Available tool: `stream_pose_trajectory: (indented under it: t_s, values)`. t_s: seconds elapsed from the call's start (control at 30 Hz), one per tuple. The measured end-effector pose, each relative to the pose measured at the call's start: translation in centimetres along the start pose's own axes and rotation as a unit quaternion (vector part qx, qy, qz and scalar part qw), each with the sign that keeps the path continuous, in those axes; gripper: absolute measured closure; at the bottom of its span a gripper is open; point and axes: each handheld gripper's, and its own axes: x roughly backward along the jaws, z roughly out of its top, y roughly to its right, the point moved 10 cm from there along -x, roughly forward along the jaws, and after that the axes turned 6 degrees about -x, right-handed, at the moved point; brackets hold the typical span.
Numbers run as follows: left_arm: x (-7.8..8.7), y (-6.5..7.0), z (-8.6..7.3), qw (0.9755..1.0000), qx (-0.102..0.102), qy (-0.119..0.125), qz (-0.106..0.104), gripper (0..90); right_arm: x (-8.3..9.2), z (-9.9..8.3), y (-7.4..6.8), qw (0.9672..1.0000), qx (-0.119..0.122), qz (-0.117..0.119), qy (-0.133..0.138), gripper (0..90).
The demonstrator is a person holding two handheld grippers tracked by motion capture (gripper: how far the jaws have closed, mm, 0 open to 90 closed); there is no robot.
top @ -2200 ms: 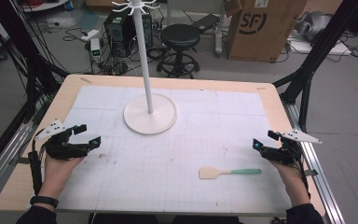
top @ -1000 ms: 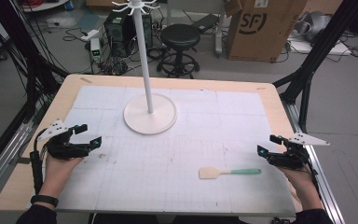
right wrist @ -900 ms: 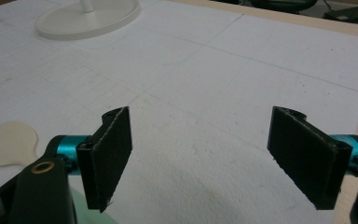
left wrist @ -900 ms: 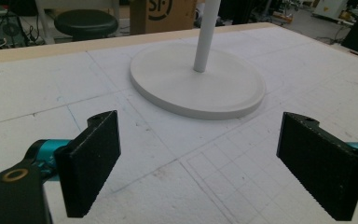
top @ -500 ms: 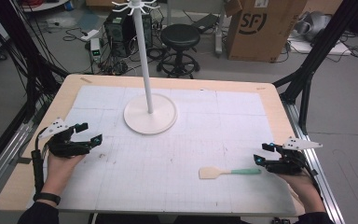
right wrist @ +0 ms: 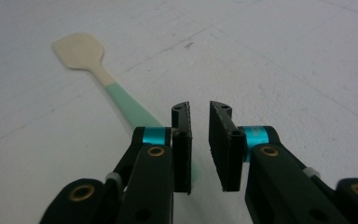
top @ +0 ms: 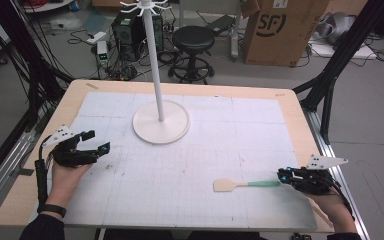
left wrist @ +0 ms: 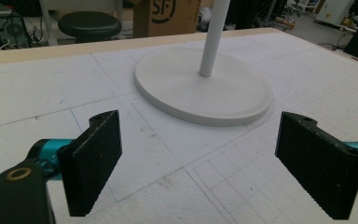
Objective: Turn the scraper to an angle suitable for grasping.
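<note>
Right gripper (right wrist: 199, 116) jaws, just closing, seemingly pinch the spatula (right wrist: 98, 65) handle's end.

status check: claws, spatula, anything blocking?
Left claw open, idle. Right claw has just been closing at the spatula handle's end; grip unconfirmed. White stand well clear.

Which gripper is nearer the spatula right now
Right. The right gripper has just been closing at the green handle end of the spatula; whether its pads press it is unclear. The left gripper sits open across the table, near the white stand.
</note>
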Motion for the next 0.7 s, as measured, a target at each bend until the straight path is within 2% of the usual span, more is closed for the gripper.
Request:
stream_pose_trajectory:
  t_s: [0.2, 0.33, 0.4, 0.53, 0.63, 0.7]
  values:
    - [-0.1, 0.1, -0.1, 1.0, 0.0, -0.002, -0.002, 15.3, 0.3, -0.7, -0.1, 0.9997, -0.004, 0.021, -0.011, 87.8]
    - [-0.2, 0.1, -0.1, 1.0, -0.001, -0.004, -0.002, 15.5, 0.4, -1.1, -0.7, 0.9986, -0.006, 0.049, -0.019, 89.3]
    - [-0.2, 0.1, -0.2, 1.0, -0.001, -0.005, -0.002, 15.5, 0.3, -1.5, -1.1, 0.9974, -0.004, 0.064, -0.033, 89.3]
    - [-0.2, 0.2, -0.2, 1.0, 0.0, -0.005, -0.003, 15.5, -0.1, -2.0, -1.4, 0.9963, 0.006, 0.071, -0.049, 89.4]
    - [-0.2, 0.2, -0.2, 1.0, 0.0, -0.006, -0.003, 15.5, -0.9, -2.5, -1.3, 0.9955, 0.015, 0.057, -0.075, 89.3]
    - [-0.3, 0.3, -0.2, 1.0, -0.001, -0.007, -0.003, 15.6, -1.0, -2.5, -1.2, 0.9954, 0.015, 0.057, -0.076, 89.3]
